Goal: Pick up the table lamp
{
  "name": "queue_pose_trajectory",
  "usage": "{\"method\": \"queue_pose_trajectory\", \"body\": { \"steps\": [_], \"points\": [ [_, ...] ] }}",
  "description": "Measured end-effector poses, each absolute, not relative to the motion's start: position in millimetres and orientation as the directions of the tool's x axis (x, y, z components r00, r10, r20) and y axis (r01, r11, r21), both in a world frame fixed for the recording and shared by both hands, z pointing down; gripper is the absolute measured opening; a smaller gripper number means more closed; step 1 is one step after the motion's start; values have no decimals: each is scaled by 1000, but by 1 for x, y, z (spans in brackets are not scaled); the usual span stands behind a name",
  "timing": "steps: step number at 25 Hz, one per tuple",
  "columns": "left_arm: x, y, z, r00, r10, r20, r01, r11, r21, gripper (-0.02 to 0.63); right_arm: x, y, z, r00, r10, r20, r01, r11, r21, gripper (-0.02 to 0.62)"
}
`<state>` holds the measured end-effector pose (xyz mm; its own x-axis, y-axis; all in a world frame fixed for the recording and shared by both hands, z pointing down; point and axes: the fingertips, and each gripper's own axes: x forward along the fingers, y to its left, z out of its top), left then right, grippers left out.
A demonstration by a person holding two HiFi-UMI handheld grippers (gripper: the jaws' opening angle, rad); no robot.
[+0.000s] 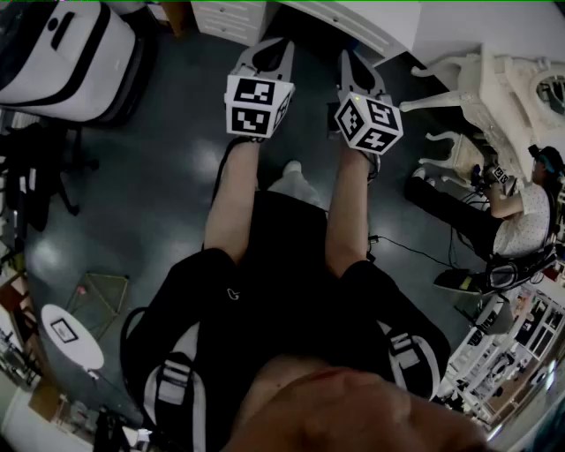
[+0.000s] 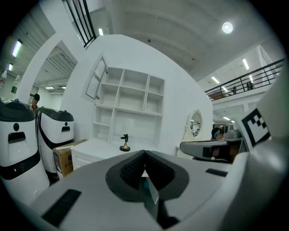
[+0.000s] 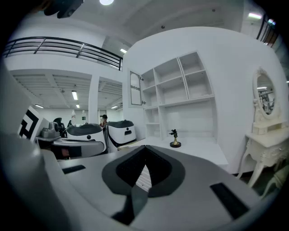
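Observation:
The table lamp (image 2: pixel 125 143) is a small dark piece on a round gold base. It stands on a white desk (image 2: pixel 97 146) below an open shelf unit, some way ahead of both grippers. The right gripper view shows the lamp (image 3: pixel 174 139) a little right of centre. My left gripper (image 2: pixel 144 152) is shut with nothing between its pads. My right gripper (image 3: pixel 145 146) is also shut and empty. In the head view the left gripper (image 1: pixel 275 42) and the right gripper (image 1: pixel 349 55) are held side by side, pointing towards the desk edge (image 1: pixel 353 22).
White shelves (image 2: pixel 131 103) rise behind the desk. Two white and black machines (image 2: pixel 20 140) and a cardboard box (image 2: pixel 63 159) stand to the left. An ornate white dressing table with an oval mirror (image 3: pixel 265 101) stands to the right, and a seated person (image 1: pixel 521 212) is beyond it. The floor is dark.

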<state>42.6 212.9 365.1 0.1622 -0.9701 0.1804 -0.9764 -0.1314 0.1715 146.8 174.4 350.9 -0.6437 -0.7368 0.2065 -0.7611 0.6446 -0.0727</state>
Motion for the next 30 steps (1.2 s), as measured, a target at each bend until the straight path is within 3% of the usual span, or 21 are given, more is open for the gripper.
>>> {"method": "queue_pose_trajectory", "body": {
  "steps": [20, 30],
  "points": [
    [-9, 246, 362, 103, -985, 136, -971, -69, 230, 11, 94, 206, 338, -684, -703, 195, -720, 693, -33, 18],
    [1, 229, 360, 144, -983, 115, -949, -104, 297, 10, 124, 193, 334, -610, -770, 188, -785, 620, -9, 18]
  ]
}}
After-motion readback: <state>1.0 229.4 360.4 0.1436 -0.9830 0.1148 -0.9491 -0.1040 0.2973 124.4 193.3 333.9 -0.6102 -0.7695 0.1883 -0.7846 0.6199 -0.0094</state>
